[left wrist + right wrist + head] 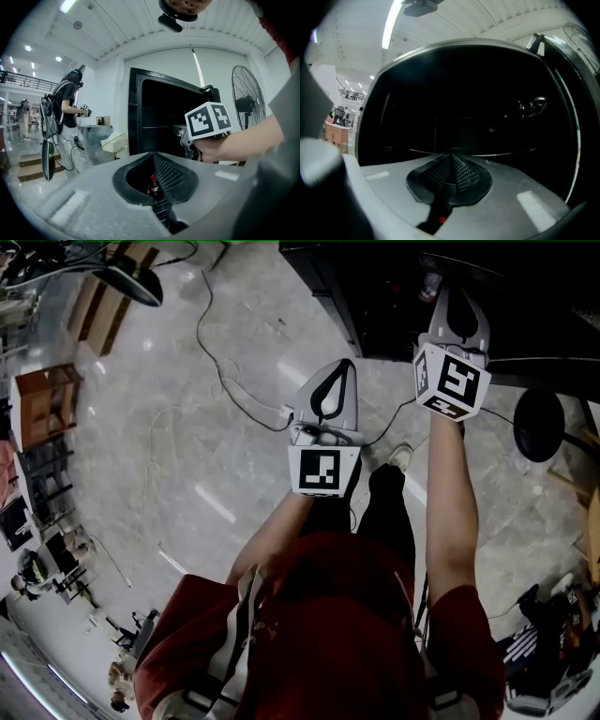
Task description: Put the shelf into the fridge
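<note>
Right gripper view: right claw (449, 157) fully closed, empty, facing dark fridge (464, 93).

**Grey marble floor, cables and furniture on it**

Polished grey marble-look floor (187, 465), with light glare streaks. A thin dark cable (211, 343) snakes across it to a white plug block (281, 412). The black fridge (394, 296) stands on the floor at the top of the head view. A round dark fan base (538, 424) sits to the right. An open wooden crate (45, 401) is at the left edge, with wooden boards (105, 298) above it. A light shoe (400, 457) is planted on the floor near the fridge.
</note>
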